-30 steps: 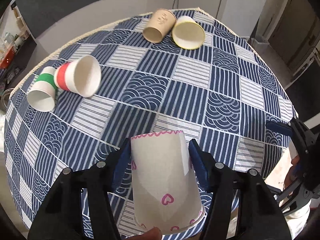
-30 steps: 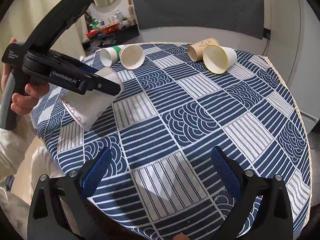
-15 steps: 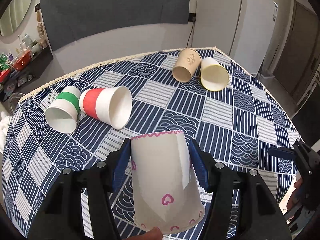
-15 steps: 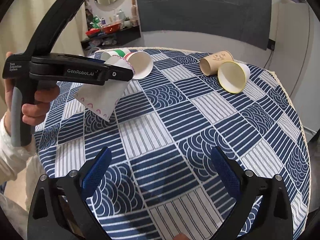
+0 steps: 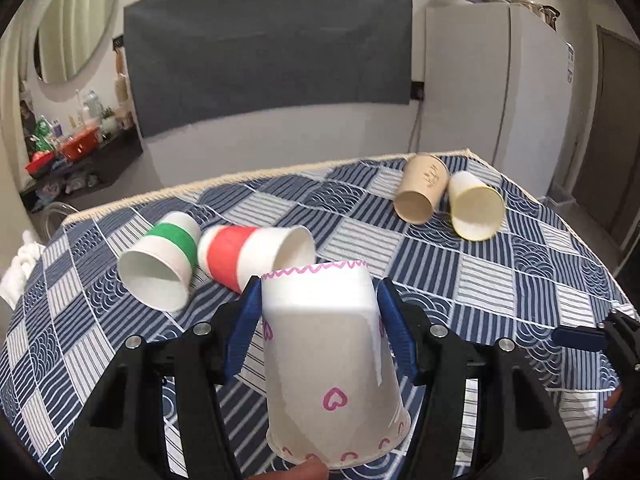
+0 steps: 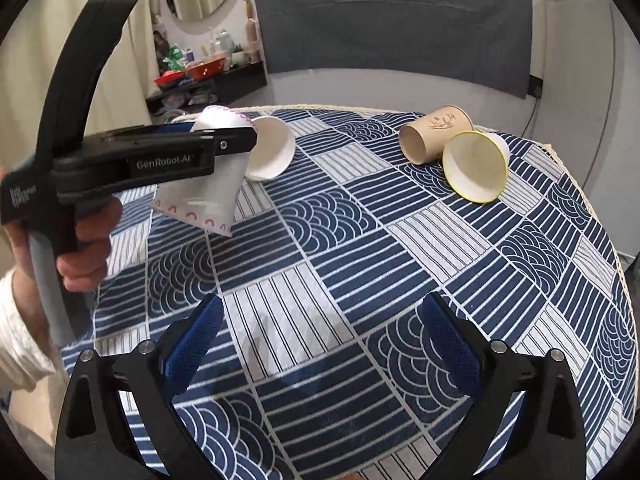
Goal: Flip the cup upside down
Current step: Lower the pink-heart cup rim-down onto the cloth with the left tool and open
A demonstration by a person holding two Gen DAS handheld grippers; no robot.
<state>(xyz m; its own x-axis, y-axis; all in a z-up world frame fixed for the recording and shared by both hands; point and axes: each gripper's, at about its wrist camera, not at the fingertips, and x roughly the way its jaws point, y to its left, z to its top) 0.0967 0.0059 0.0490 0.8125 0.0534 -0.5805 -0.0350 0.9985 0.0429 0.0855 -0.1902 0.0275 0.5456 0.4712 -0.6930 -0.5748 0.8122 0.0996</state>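
My left gripper [image 5: 318, 292] is shut on a white paper cup with pink hearts [image 5: 332, 364]. It holds the cup in the air above the table, base pointing away, rim toward the camera. In the right wrist view the same cup [image 6: 208, 196] hangs tilted in the left gripper [image 6: 236, 142], rim down and left, above the left part of the table. My right gripper [image 6: 320, 320] is open and empty, low over the near side of the blue patterned tablecloth [image 6: 360, 264].
Several cups lie on their sides: a green-banded one [image 5: 160, 264] and a red-banded one [image 5: 248, 256] at left, a brown one [image 5: 420, 194] and a yellow-rimmed one [image 5: 476, 210] at far right. The table edge [image 5: 240, 178] runs behind them.
My left gripper has risen and levelled out with the heart cup, so the view now looks across the table toward the wall. The right gripper stays open and has shifted little.
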